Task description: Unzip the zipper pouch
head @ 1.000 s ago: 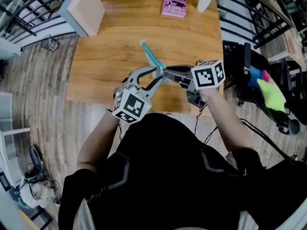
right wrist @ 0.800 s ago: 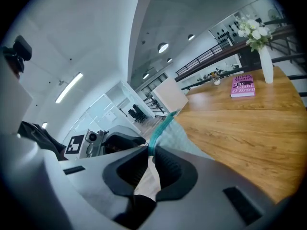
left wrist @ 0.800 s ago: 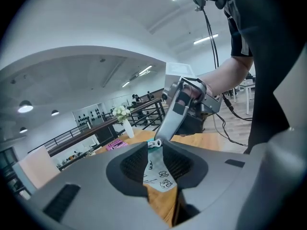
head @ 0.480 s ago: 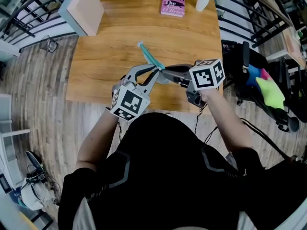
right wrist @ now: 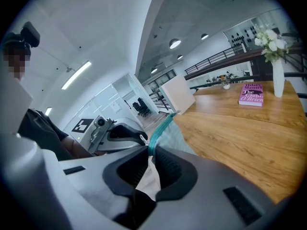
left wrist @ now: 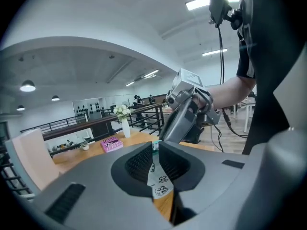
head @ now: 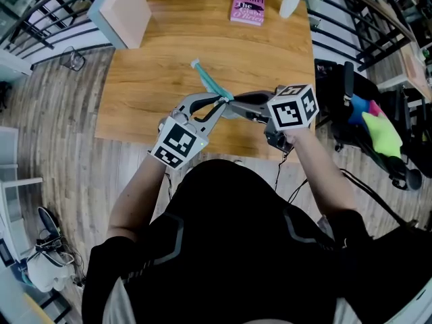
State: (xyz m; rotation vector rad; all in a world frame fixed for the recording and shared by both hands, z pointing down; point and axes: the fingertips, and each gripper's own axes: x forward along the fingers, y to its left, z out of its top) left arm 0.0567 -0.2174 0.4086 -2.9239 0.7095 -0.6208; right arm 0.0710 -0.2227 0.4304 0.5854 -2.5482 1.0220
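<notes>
Pouch (head: pixel 210 84) (teal-edged) | left gripper (left wrist: pixel 154 153): just closed on it | right gripper (right wrist: pixel 149 155): gripping

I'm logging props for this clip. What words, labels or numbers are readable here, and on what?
"Hilary Mantel" and "The" on the pink book; lower title lines too blurred.
The marker cubes: black-and-white squares, no words.
The zipper pouch: small drawings, no readable words.

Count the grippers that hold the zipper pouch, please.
2. The left gripper, whose jaws have just been closing, pinches the zipper pouch at its near end from the left. The right gripper pinches it from the right. No other gripper shows.
</notes>
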